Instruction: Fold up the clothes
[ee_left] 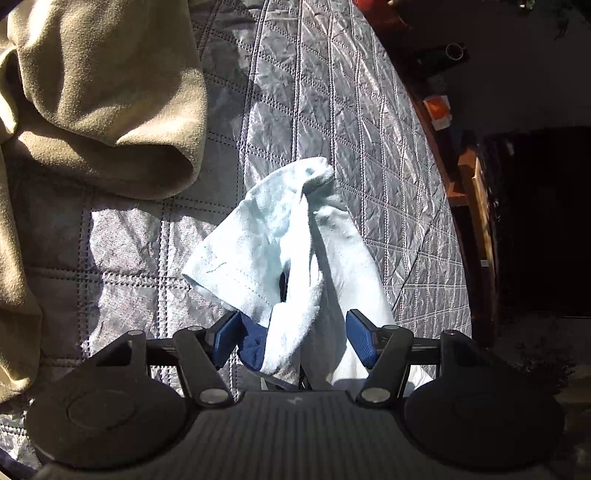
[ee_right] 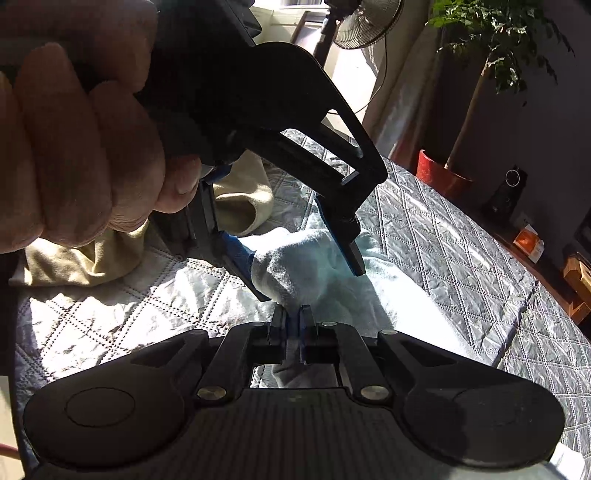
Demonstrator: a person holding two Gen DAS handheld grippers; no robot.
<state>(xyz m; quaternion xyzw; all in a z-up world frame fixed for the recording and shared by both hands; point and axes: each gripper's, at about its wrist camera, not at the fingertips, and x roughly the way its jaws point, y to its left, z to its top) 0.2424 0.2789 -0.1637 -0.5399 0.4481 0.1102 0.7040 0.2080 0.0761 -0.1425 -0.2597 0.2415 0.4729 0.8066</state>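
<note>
A home bedroom is indicated by a quilted grey bed cover [ee_right: 443,236], a standing fan [ee_right: 364,22] and a potted tree [ee_right: 491,48].

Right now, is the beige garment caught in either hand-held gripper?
No, the beige garment lies loose on the quilted cover, while both the left hand-held gripper and the right hand-held gripper are at the pale blue cloth.

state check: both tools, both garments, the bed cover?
left tool: jaws apart, pale blue cloth between them, pads not visibly pressing.
right tool: shut on pale blue cloth.
pale blue cloth: bunched, lifted off the cover.
beige garment: crumpled, unfolded, lying on the cover.
quilted cover: spread flat, wrinkled.
</note>
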